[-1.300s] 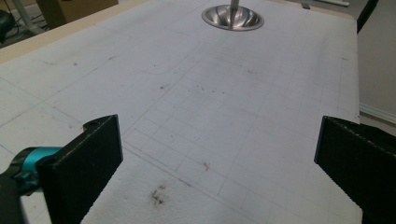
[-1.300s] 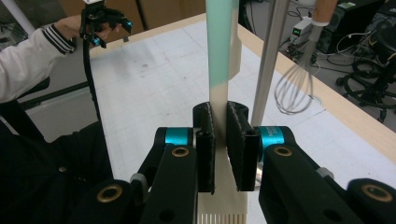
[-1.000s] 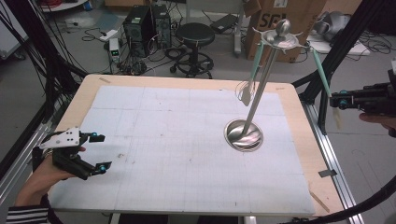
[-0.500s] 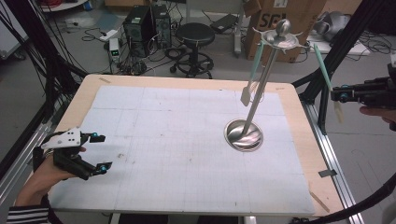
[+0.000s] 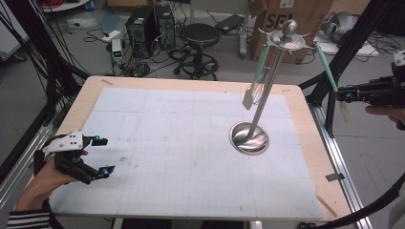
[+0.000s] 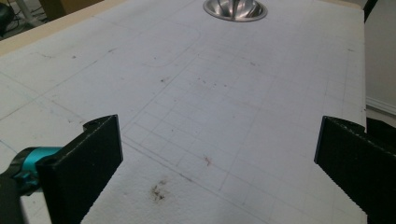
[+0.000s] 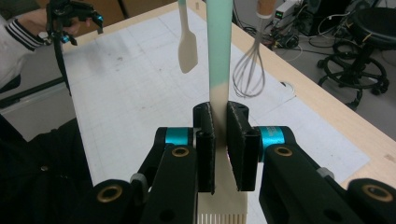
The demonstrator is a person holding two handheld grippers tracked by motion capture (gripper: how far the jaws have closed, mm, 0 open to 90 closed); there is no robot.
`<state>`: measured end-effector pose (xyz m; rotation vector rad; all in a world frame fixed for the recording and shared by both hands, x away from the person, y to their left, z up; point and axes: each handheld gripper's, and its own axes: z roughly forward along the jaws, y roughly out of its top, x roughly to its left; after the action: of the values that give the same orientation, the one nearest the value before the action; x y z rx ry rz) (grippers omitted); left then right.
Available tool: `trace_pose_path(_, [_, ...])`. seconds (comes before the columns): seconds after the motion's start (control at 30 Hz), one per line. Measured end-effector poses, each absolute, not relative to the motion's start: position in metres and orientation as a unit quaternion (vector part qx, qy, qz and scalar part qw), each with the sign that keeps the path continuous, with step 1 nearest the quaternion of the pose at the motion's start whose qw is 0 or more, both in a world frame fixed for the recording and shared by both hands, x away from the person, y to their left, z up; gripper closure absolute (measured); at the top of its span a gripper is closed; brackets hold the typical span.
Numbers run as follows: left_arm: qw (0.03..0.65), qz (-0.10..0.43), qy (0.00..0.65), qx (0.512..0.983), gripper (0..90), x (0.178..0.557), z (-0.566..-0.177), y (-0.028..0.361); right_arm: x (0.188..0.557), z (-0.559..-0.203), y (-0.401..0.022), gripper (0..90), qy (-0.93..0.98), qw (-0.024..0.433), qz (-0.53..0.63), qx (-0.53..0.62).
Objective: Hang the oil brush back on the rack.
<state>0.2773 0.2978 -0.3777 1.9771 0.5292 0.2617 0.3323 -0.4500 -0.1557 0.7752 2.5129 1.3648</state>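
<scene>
A metal stand (image 5: 267, 81) rises tilted from its round base (image 5: 248, 138) on the white grid mat. From its top disc (image 5: 288, 40) hang a mint-handled spatula (image 5: 249, 98), a wire whisk (image 5: 258, 93) and a mint-handled brush (image 5: 327, 71). My right gripper (image 5: 340, 94), off the table's right edge, is shut on the brush's cream lower shaft (image 7: 218, 100), with the bristles (image 7: 219, 217) below the jaws (image 7: 220, 112). The spatula (image 7: 187, 46) and whisk (image 7: 250, 70) hang beyond. My left gripper (image 5: 105, 155) rests open at the mat's near left, nothing between its jaws (image 6: 219, 158).
The mat (image 5: 181, 143) lies on a wooden table (image 5: 296, 95). Black frame posts (image 5: 334, 71) stand right of the table close to my right gripper. A stool (image 5: 198, 36), computers and boxes stand on the floor behind. The stand's base (image 6: 235, 8) lies far ahead of the left jaws.
The right gripper with the brush has drifted very slightly upward; the hanging spatula has swayed a little. The left gripper has stayed still.
</scene>
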Motion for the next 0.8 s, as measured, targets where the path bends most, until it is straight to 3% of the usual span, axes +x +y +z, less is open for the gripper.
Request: trace_pose_path(0.8, [0.514, 0.109, 0.218, 0.822, 1.7, 0.277, -0.377, 0.297, 0.361, -0.179, -0.419, 81.8, 0.856, 0.058, 0.449, 0.248])
